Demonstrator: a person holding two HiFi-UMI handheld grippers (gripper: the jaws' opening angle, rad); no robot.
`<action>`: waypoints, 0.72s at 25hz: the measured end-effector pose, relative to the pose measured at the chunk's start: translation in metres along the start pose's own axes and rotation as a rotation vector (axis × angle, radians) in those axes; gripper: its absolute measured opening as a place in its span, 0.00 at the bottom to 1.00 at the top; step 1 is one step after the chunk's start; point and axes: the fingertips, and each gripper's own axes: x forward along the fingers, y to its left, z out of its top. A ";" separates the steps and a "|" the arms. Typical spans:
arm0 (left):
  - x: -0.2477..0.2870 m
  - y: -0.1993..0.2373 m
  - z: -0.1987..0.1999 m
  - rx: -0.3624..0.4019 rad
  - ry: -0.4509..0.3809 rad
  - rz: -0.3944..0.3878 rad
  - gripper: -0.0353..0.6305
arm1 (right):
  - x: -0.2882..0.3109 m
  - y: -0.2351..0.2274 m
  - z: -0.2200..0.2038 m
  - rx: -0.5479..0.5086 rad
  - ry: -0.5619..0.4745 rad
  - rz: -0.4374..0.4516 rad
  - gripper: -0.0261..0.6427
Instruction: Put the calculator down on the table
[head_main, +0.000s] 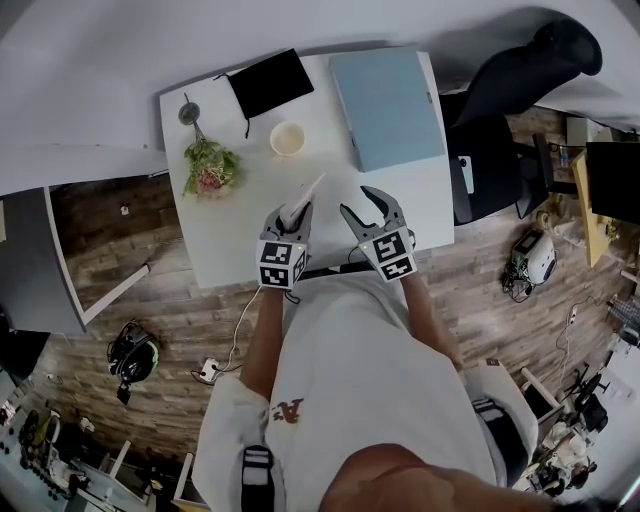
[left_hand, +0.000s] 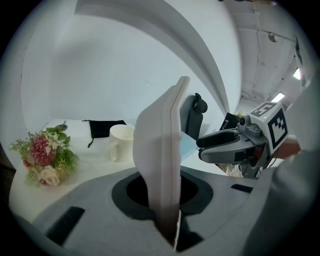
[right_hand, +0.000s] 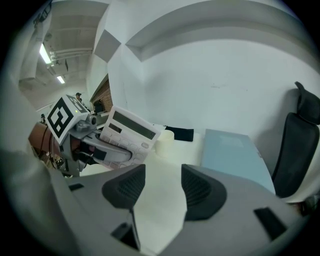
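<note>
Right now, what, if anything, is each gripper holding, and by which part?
The left gripper clamps the calculator by its key end, display end free. The right gripper holds nothing.

I see the calculator (head_main: 304, 197) up on its edge, a slim white slab pinched at its near end between the jaws of the left gripper (head_main: 292, 214). Its far end rises and leans away from me, over the near middle of the white table (head_main: 240, 232). From the right gripper view I can read its face, turned to my right: a long dark display strip along the top with rows of pale keys below, and the body is held in the air, off the tabletop.
</note>
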 end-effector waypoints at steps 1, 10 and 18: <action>0.001 0.000 -0.003 -0.007 0.006 -0.002 0.16 | 0.001 0.001 -0.003 0.002 0.006 0.004 0.38; 0.008 -0.002 -0.025 -0.046 0.063 -0.014 0.16 | 0.008 0.006 -0.022 0.012 0.049 0.035 0.38; 0.016 -0.003 -0.046 -0.129 0.108 -0.034 0.16 | 0.014 0.014 -0.038 0.023 0.088 0.065 0.38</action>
